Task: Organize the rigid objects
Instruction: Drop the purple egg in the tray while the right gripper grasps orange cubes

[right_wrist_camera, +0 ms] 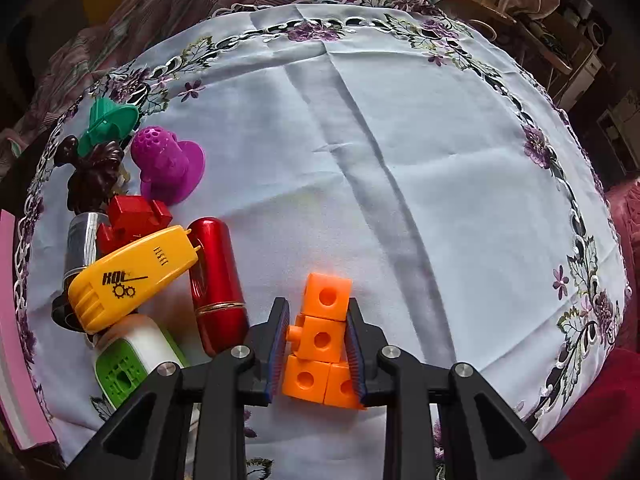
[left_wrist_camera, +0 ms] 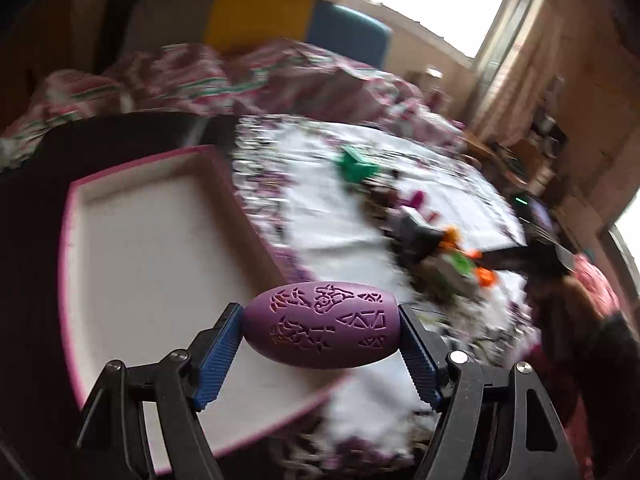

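In the left wrist view, my left gripper (left_wrist_camera: 320,314) is shut on a purple egg-shaped piece (left_wrist_camera: 320,326) with cut-out patterns, held end to end between the blue pads. It hangs over the near right edge of a white tray with a pink rim (left_wrist_camera: 140,260). In the right wrist view, my right gripper (right_wrist_camera: 317,306) points down at the tablecloth (right_wrist_camera: 400,160) and is shut on an orange cluster of linked cubes (right_wrist_camera: 320,336); both pads press its sides.
Left of the orange cubes lie a red capsule (right_wrist_camera: 216,284), a yellow plastic piece (right_wrist_camera: 128,276), a white-and-green device (right_wrist_camera: 128,360), a red block (right_wrist_camera: 132,216), a magenta perforated piece (right_wrist_camera: 168,164), a green piece (right_wrist_camera: 108,124) and a dark figurine (right_wrist_camera: 94,176). The tray's pink rim (right_wrist_camera: 16,340) borders the left edge.
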Motion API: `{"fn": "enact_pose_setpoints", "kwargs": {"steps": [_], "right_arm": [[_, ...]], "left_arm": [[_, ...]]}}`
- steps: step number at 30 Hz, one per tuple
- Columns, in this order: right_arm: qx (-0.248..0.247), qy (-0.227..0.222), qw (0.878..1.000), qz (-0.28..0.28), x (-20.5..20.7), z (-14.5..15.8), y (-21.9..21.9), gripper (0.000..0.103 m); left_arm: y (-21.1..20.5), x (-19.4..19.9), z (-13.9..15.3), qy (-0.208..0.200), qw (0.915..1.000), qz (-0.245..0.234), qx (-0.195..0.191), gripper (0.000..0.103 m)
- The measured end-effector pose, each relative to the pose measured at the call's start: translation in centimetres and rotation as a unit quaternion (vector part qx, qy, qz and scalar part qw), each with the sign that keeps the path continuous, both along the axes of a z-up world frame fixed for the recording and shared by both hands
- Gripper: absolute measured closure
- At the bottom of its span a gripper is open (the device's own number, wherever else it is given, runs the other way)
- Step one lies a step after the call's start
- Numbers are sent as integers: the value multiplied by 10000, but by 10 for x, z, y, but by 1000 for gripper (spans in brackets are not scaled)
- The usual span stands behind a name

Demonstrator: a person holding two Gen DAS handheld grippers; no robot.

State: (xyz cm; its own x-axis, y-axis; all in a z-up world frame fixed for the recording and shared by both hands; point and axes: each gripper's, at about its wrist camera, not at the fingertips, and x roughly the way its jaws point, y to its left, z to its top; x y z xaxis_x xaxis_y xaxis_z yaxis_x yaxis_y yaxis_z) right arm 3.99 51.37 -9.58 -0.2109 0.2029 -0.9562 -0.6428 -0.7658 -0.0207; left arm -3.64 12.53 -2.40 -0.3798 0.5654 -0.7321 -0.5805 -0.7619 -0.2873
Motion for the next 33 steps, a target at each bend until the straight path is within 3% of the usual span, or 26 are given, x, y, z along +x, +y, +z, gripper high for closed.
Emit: {"fn": "enact_pose_setpoints", "kwargs": {"steps": [5, 11, 25, 33], "right_arm": [[54, -40, 10000, 62, 2, 0, -2, 76], [122, -56, 9999, 91, 2, 2, -5, 76], [185, -67, 9997, 132, -11, -1, -13, 76], [206, -82, 9996, 156, -12, -1, -14, 76]], "left_arm": [[-45, -47, -18, -111, 9950, 918, -368, 27], [-67, -94, -35, -189, 9880, 1385, -657, 27], [-46, -185, -51, -10, 9766, 1817, -1146, 27], [-49, -174, -38, 328, 9745, 1813, -1281, 20]]}}
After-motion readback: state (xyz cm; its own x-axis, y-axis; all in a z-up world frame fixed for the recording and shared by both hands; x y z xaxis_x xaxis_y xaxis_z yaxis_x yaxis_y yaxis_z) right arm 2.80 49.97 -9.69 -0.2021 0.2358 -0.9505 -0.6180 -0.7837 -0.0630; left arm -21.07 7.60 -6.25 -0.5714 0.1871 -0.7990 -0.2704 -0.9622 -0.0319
